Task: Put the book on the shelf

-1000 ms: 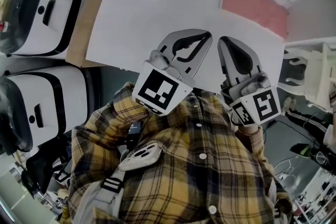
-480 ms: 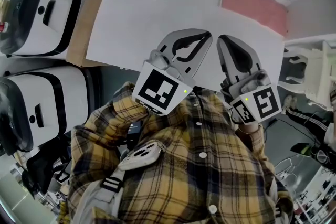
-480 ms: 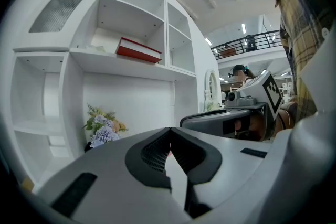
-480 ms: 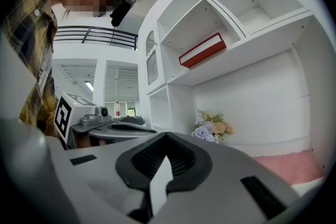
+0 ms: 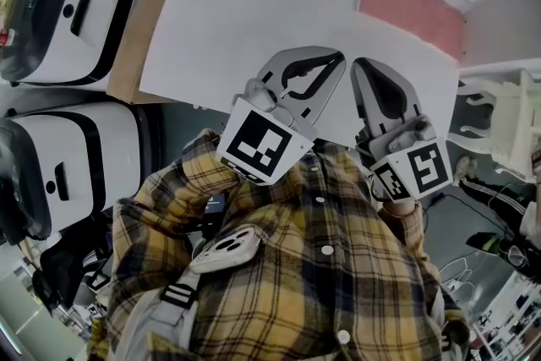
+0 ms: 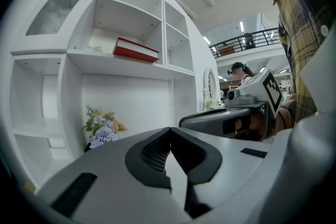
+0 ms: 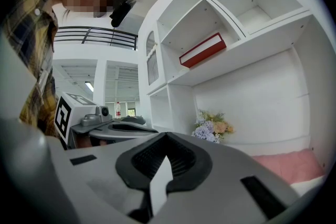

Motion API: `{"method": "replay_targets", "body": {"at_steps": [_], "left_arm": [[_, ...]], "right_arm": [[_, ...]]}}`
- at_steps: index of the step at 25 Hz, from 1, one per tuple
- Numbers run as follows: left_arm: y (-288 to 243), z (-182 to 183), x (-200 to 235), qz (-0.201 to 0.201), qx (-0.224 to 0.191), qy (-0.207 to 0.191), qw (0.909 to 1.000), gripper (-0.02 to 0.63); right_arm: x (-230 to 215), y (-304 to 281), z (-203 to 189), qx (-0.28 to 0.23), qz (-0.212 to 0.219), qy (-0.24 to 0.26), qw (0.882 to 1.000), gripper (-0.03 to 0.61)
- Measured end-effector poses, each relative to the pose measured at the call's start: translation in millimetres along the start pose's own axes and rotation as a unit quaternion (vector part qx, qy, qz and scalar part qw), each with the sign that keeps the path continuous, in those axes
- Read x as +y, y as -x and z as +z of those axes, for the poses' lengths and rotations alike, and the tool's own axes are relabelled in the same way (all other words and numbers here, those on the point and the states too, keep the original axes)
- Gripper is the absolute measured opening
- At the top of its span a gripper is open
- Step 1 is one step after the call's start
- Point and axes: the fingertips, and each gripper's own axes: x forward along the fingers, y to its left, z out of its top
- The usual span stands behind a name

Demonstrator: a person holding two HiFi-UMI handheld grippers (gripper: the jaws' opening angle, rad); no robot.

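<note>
Ahead of both sets of fingers stands one white shelf unit (image 6: 126,68). One bunch of flowers (image 6: 102,128) sits below its boards, left of the fingers. One pink mat (image 7: 283,164) lies on the tabletop (image 5: 228,30), ahead and right of the right fingers. The single red book (image 6: 136,50) lies flat on a shelf board high above the fingers, its long axis along the board. The left gripper (image 6: 169,129) and right gripper (image 7: 167,135) hang side by side, each with fingers closed on nothing.
</note>
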Motion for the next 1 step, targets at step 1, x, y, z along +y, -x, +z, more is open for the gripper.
{"method": "replay_targets", "body": {"at_steps": [1], "left_arm": [[0.2, 0.2, -0.2, 0.000, 0.000, -0.001, 1.0000, 0.020]], "right_arm": [[0.2, 0.0, 0.0, 0.000, 0.000, 0.000, 1.000, 0.015]]}}
